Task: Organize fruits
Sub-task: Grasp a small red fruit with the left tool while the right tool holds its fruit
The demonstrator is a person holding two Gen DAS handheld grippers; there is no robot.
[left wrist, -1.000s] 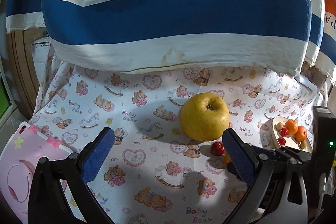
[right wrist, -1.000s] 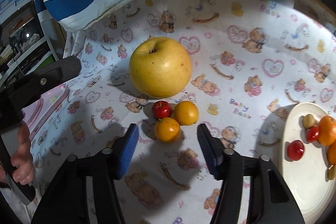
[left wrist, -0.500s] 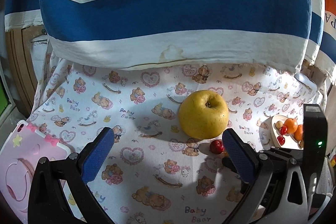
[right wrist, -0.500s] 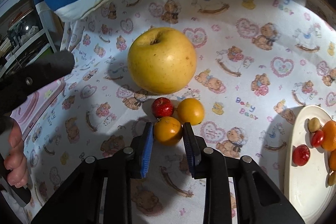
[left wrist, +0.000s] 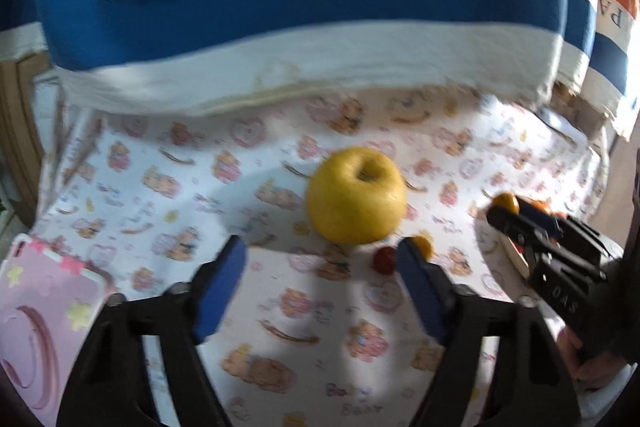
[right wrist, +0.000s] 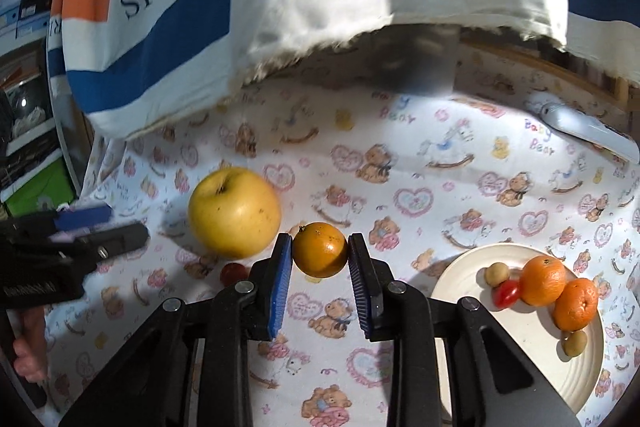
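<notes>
Orange kumquat [right wrist: 320, 249] pinched in right gripper [right wrist: 319, 251]; left gripper [left wrist: 320, 267] wide, empty

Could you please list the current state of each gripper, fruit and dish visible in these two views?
right gripper: shut on the small orange fruit, lifted.
small orange fruit: held between the pads, off the cloth.
left gripper: open, empty.
yellow apple: resting on the cloth, stem up.
red cherry tomato: on the cloth by the apple.
plate: holds two oranges, a tomato, two pale fruits.
</notes>
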